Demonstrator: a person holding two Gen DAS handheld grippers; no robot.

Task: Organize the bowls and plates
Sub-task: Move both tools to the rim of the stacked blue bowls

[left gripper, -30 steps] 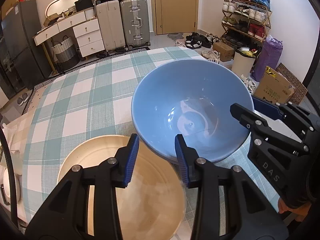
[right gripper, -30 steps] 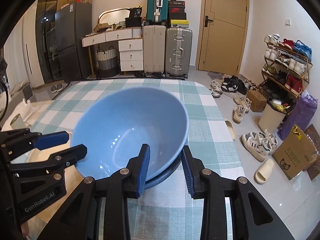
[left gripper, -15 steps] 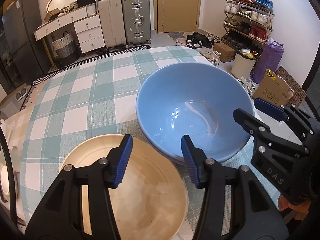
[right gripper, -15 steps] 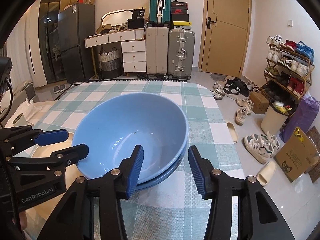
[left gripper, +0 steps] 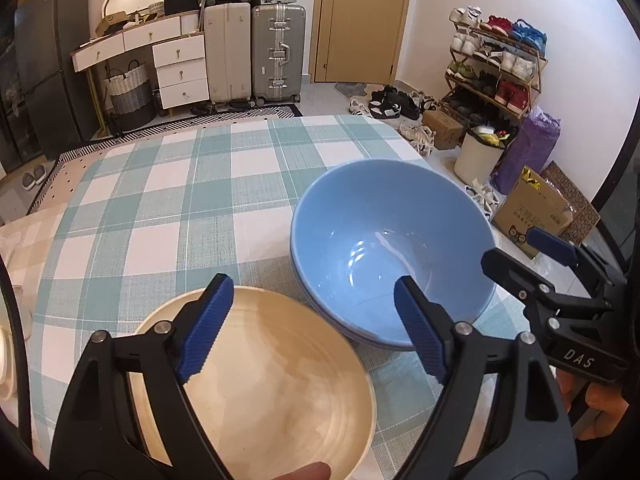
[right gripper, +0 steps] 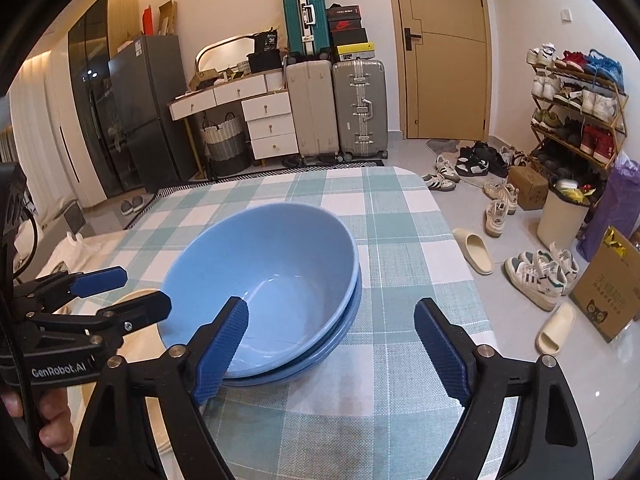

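Note:
Two blue bowls (left gripper: 392,248) (right gripper: 272,276) sit nested on the checked tablecloth (left gripper: 160,208). A cream bowl (left gripper: 272,380) (right gripper: 140,350) rests just left of them, near the front edge. My left gripper (left gripper: 312,320) (right gripper: 140,290) hovers over the gap between the cream bowl and the blue stack. Its jaws are opening and the pads press on nothing. My right gripper (right gripper: 332,320) (left gripper: 514,248) is at the near right rim of the blue stack. Its jaws are also opening, free of the rim.
The table's right edge (right gripper: 460,248) drops to a floor strewn with shoes and slippers (right gripper: 476,250). A cardboard box (right gripper: 608,288) and a white bin (right gripper: 560,216) stand beyond it. A white cloth (right gripper: 84,244) lies at the table's left. Suitcases (left gripper: 276,52) and drawers line the far wall.
Both grippers had narrow jaws at the upper blue bowl's rim; both have opened wide and pulled back a little. The bowl has settled level in the lower one.

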